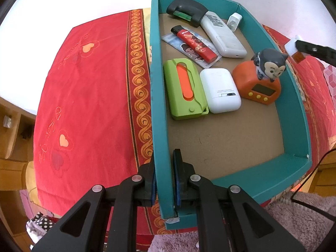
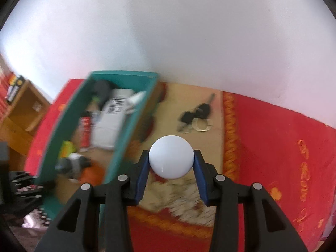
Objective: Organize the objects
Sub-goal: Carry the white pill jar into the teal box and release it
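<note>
We start on the left, where our left tool point(image 1: 163, 180) is clenched on the near left wall of the teal box point(image 1: 156, 84), one pad outside and one inside, close to the near corner. The box sits on a red cloth point(image 1: 88, 96) with orange hearts and a scrolled border.

Ahead of that tool, inside the box, we see the green holder point(image 1: 184, 88) with its orange insert, and touching its right side the white case point(image 1: 220, 90). Right again stands the orange clock point(image 1: 258, 84) with a grey monkey figure point(image 1: 269, 65) on top, up against the right wall. Beyond these, farther from the tool, lie a red lighter point(image 1: 194, 43) on a flat card, a white remote point(image 1: 222, 34), a black device point(image 1: 185, 11) with a green lighter on it, and a small white charger point(image 1: 234, 21) in the far right corner.

Moving to the right side now: our right tool point(image 2: 171, 164) is grasping a white round object point(image 2: 171, 157), pads pressed on both flanks, the object sitting at the fingertips. It is outside the box, whose wall point(image 2: 130, 130) runs just left of this tool. The picture is blurred here. Ahead and slightly right of the tool, a bunch of keys point(image 2: 195, 115) lies on the beige patch of cloth.
</note>
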Tool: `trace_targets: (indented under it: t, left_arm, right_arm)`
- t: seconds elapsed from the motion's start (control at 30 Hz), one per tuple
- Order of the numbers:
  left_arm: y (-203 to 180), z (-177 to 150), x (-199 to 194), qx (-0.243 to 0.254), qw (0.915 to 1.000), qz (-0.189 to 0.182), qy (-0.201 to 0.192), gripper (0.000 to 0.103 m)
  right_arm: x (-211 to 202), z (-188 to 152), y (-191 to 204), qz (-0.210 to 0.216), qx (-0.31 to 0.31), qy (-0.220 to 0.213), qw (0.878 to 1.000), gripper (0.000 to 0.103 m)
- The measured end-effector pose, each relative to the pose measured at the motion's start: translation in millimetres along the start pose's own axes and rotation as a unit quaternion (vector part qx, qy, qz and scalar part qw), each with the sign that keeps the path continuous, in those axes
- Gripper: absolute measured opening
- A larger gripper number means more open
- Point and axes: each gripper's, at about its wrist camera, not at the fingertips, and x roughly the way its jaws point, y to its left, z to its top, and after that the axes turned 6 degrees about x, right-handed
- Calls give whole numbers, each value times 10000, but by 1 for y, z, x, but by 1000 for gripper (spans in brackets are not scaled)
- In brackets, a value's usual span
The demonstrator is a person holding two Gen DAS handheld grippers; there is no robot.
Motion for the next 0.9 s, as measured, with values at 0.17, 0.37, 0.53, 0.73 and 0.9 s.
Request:
trace_targets:
  t: [0.17,0.37,0.53,0.73,0.9]
  left_arm:
    - [0,-1,0,18,10000,-6,-12,12]
    - [0,-1,-1,48,10000,-28,-15,12]
    - [1,-1,-1,98,9999,-47,-20,12]
    - [0,0,-1,146,9999,-57,-23,13]
    - [0,-1,-2,148,9998,-83,-40,13]
  right_arm:
    - [-27,-14,36,429,-397,-3,9983,40]
    - [-41,-35,77,721,-953,130,9928,40]
    - [-36,-57,108,767,-1459,349,9857,40]
    - [-15,-74,131,782,-1708,632,9802,40]
    - [6,-84,144,774,-1930,874,9742,40]
